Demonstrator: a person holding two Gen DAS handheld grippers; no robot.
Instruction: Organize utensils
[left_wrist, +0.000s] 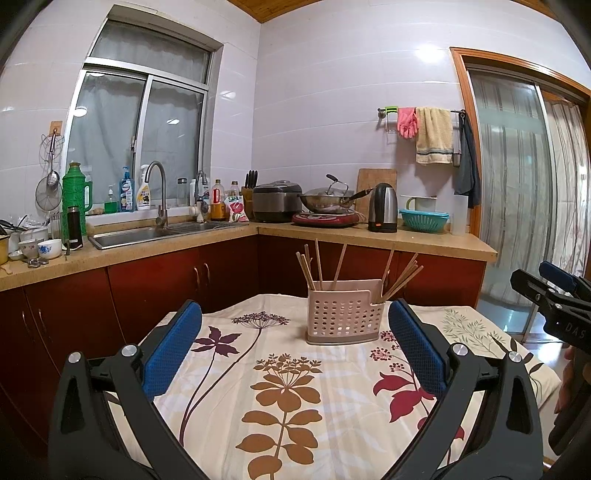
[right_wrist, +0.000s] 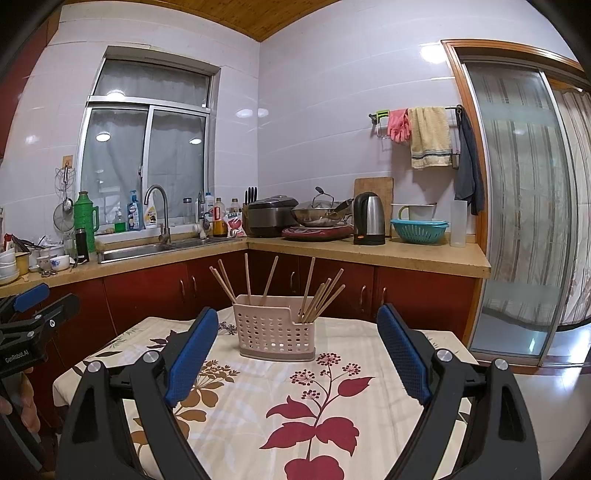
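Observation:
A pale pink perforated utensil holder (left_wrist: 343, 317) (right_wrist: 275, 338) stands upright near the far edge of a table with a floral cloth (left_wrist: 295, 398) (right_wrist: 280, 406). Several wooden chopsticks (left_wrist: 397, 282) (right_wrist: 321, 299) stick up out of it, some in its taller back section, more in the lower right section. My left gripper (left_wrist: 293, 314) is open above the cloth, nothing between its blue pads, the holder a little beyond them. My right gripper (right_wrist: 295, 319) is open too and holds nothing, with the holder ahead between its fingertips. Each gripper shows at the other view's edge.
Behind the table runs an L-shaped counter with red cabinets (left_wrist: 177, 284), a sink (left_wrist: 147, 234), bowls (left_wrist: 50, 248), a wok (left_wrist: 325, 201), a kettle (left_wrist: 382, 208) and a teal colander (left_wrist: 424, 219). A sliding glass door (right_wrist: 517, 206) is at the right.

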